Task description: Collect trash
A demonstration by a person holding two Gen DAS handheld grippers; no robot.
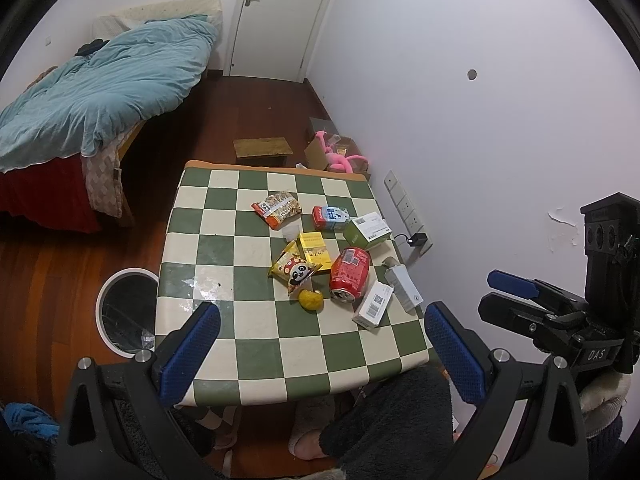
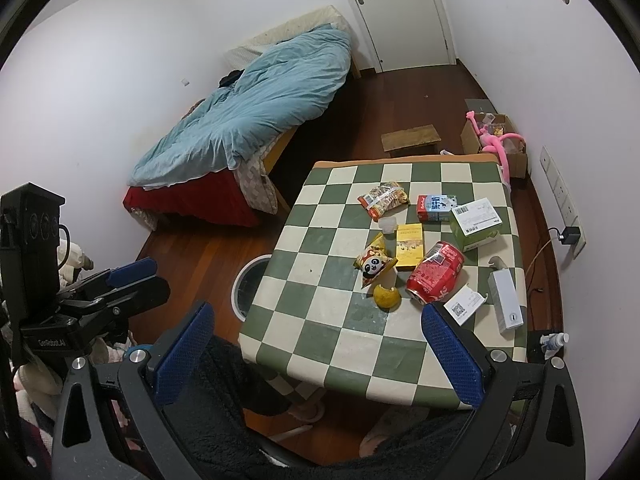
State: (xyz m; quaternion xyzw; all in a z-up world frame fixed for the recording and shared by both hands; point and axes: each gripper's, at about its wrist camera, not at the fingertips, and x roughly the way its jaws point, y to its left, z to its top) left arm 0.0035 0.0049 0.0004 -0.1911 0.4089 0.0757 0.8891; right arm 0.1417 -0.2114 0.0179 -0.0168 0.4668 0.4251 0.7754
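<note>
Trash lies on a green and cream checked table: a red can on its side, a yellow fruit peel, a panda snack wrapper, a yellow box, a milk carton, a snack bag and white boxes. A white-rimmed bin stands on the floor left of the table. My left gripper and right gripper are open and empty, above the table's near edge.
A bed with a blue duvet is at the left. A low wooden stool and a cardboard box with a pink toy sit beyond the table. The wall runs along the table's right side.
</note>
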